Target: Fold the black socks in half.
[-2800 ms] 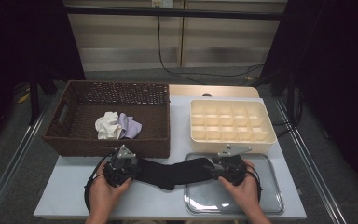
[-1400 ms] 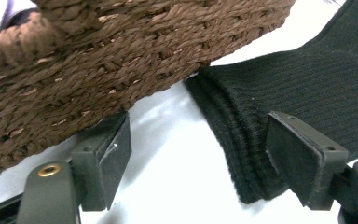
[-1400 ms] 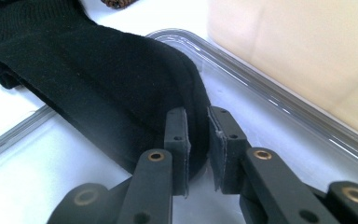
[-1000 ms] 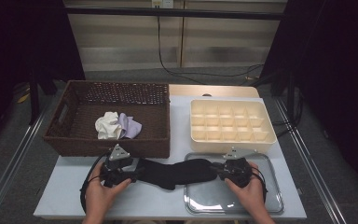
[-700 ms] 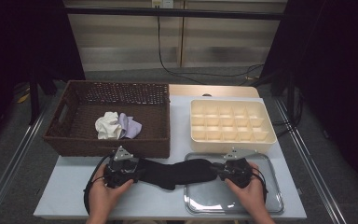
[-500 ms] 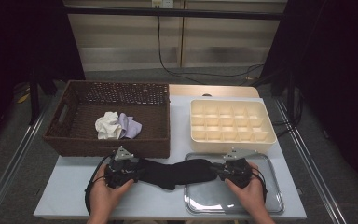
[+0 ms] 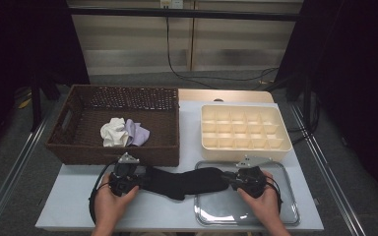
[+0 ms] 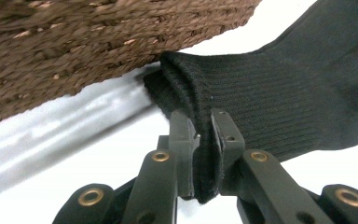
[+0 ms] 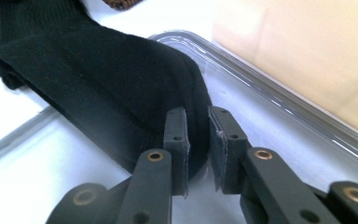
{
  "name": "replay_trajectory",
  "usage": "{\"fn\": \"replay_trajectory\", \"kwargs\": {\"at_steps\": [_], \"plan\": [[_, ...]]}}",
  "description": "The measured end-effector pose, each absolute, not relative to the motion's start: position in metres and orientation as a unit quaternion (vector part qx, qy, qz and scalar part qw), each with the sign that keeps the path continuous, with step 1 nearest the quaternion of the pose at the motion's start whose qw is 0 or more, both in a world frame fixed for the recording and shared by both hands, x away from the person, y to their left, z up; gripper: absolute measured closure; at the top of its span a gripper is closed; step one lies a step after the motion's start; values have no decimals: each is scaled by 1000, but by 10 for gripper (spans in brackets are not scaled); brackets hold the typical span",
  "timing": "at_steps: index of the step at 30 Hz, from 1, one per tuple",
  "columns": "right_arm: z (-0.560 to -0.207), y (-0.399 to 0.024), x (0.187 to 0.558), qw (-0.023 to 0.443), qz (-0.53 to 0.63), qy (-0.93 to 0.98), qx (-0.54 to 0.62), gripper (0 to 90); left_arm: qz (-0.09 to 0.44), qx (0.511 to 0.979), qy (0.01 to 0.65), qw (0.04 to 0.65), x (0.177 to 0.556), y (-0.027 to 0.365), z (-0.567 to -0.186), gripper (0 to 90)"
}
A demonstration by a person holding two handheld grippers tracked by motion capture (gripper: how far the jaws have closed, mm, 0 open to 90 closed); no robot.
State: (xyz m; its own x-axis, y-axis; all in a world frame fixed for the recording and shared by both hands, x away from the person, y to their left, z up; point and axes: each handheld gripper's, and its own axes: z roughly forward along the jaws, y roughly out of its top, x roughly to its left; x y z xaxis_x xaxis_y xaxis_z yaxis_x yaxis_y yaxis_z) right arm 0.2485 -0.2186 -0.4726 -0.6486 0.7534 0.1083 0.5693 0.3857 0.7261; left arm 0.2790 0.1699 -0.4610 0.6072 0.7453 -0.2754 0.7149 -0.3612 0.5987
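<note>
A black sock (image 7: 184,181) lies stretched across the table front, its toe end over the metal tray (image 7: 275,216). My left gripper (image 7: 145,178) holds the ribbed cuff. In the left gripper view its jaws (image 8: 204,126) have just been closing and now pinch the folded cuff edge of the sock (image 8: 270,93). My right gripper (image 7: 226,177) is at the toe end. In the right gripper view it (image 9: 198,126) is shut on the toe of the sock (image 9: 112,88), just above the tray (image 9: 242,65).
A brown wicker basket (image 7: 78,152) stands behind the left hand, close to the cuff, with a white cloth (image 7: 113,132) and a lilac cloth (image 7: 138,132) inside. A cream compartment box (image 7: 246,128) stands behind the tray.
Both hands have drawn slightly toward the table's front edge since the earliest frame. The sock stays stretched between the two grippers.
</note>
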Motion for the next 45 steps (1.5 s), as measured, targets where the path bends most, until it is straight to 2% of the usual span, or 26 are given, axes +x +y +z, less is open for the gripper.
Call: {"fn": "replay_trajectory", "kwargs": {"at_steps": [21, 26, 32, 35, 43, 45], "plan": [[-470, -189, 255, 61, 416, 819, 390, 796, -9, 819, 450, 355, 290, 206, -426, 804], [-469, -193, 256, 67, 423, 811, 399, 700, -7, 821, 444, 359, 291, 207, -422, 804], [-465, -201, 256, 71, 426, 808, 400, 683, -3, 820, 451, 353, 294, 215, -419, 805], [-467, -202, 257, 72, 424, 805, 408, 713, -6, 818, 457, 349, 297, 221, -419, 805], [-470, -202, 259, 69, 414, 813, 404, 870, -18, 825, 454, 336, 302, 225, -414, 804], [-471, -201, 259, 67, 409, 816, 404, 875, -16, 826, 455, 332, 304, 225, -411, 804]]}}
